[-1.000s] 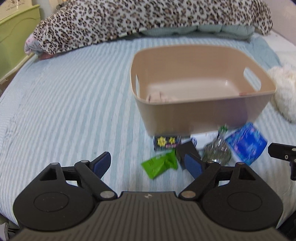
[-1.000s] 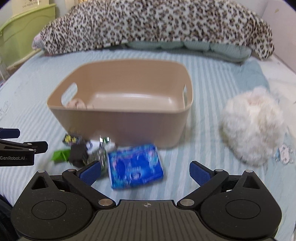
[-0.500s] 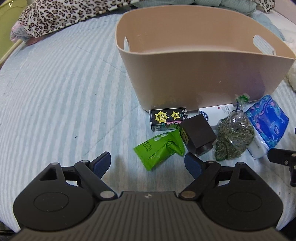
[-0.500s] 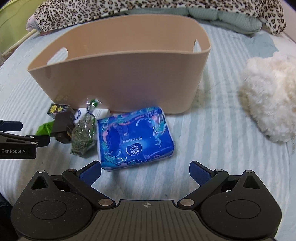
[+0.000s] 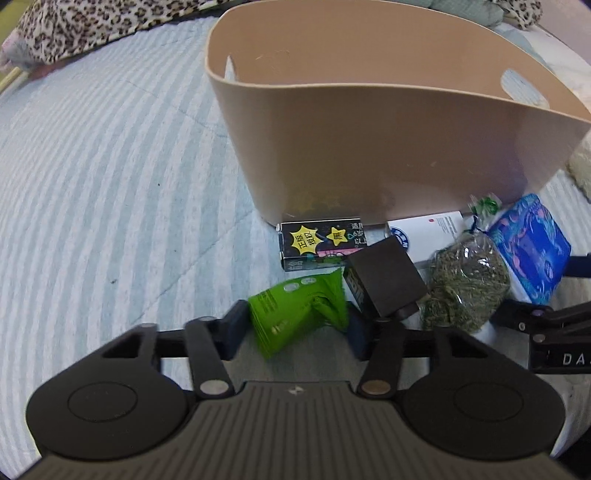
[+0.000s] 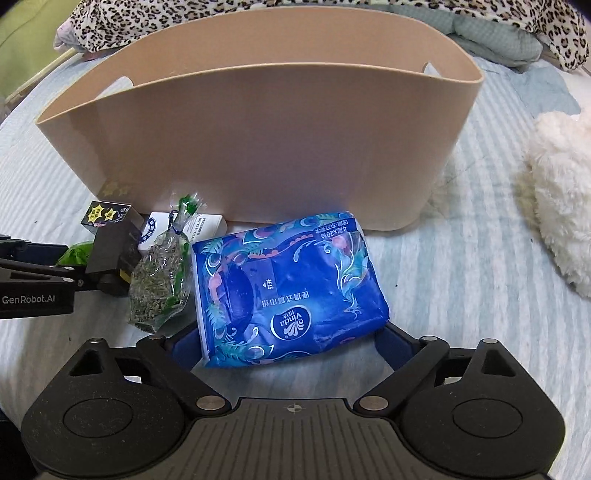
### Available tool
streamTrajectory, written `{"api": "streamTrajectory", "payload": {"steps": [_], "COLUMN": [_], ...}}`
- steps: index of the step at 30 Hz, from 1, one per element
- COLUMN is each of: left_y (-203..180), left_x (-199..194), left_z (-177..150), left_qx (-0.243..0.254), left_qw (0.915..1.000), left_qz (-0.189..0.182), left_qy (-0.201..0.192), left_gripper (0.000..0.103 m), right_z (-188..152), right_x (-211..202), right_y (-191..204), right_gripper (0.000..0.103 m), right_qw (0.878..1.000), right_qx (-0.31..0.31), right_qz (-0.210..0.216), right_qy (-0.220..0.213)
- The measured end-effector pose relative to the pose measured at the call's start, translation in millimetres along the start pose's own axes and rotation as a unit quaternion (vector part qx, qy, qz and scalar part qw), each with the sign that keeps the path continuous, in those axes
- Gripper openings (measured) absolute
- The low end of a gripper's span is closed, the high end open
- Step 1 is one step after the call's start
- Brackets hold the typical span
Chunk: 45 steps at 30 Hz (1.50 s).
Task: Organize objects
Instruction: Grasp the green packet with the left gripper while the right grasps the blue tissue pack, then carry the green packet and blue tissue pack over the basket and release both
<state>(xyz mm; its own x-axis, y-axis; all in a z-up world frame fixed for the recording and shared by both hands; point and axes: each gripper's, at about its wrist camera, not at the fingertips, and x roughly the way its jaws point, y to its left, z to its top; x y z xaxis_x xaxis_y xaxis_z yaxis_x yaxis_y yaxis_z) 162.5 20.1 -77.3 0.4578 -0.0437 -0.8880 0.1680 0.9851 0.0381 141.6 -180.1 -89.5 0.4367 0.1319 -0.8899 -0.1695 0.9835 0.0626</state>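
A beige plastic bin stands on the striped bed; it also shows in the right wrist view. In front of it lie a green packet, a black box, a bag of dried herbs, a black carton with yellow stars, a white box and a blue tissue pack. My left gripper is open, its jaws either side of the green packet. My right gripper is open, its jaws either side of the blue tissue pack.
A fluffy white toy lies to the right of the bin. A leopard-print blanket is heaped behind it. The striped bedsheet stretches to the left. The left gripper's arm shows at the left of the right wrist view.
Both grippers have moved forward and down. The green packet now sits between the left jaws and the blue tissue pack between the right jaws. The left jaws have narrowed.
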Motion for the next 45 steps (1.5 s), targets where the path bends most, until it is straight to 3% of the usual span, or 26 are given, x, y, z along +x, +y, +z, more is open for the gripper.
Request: {"api": "streamTrajectory", "payload": {"steps": [2,6,15,29,37,45], "left_y": [-3,-3,7,8,-8,-26], "left_x": [-3,-14,-66,-148,-138,-77], "left_z": [-3,-8,-18,30,75,107], "left_qx": [0.007,0.008,-0.013,-0.009,-0.003,0.012], "left_qw": [0.9999,0.9999,0.9988,0.9859,0.9818,0.9868], "left_qz": [0.008,0.007,-0.002,0.001,0.008,0.019], "left_qy": [-0.001,-0.003,-0.047,-0.167,-0.19,-0.16], "left_gripper": [0.033,0.026,0.024,0.024,0.024,0.024], "right_z": [-3,-9,-18,31,75,109], "right_x": [-5,-18,-69,-150,-152,-108], "right_y": [0,-1,-12,-28,-34,-30], "right_gripper": [0.093,0.093,0.093,0.093,0.093,0.093], "right_qw": [1.0,1.0,0.998,0.982,0.974,0.979], "right_qx": [-0.005,-0.003,0.007,0.021,0.028,0.024], "right_qz": [0.0,0.0,0.0,-0.004,-0.009,-0.018], "right_qy": [-0.007,-0.013,-0.056,-0.19,-0.227,-0.2]}}
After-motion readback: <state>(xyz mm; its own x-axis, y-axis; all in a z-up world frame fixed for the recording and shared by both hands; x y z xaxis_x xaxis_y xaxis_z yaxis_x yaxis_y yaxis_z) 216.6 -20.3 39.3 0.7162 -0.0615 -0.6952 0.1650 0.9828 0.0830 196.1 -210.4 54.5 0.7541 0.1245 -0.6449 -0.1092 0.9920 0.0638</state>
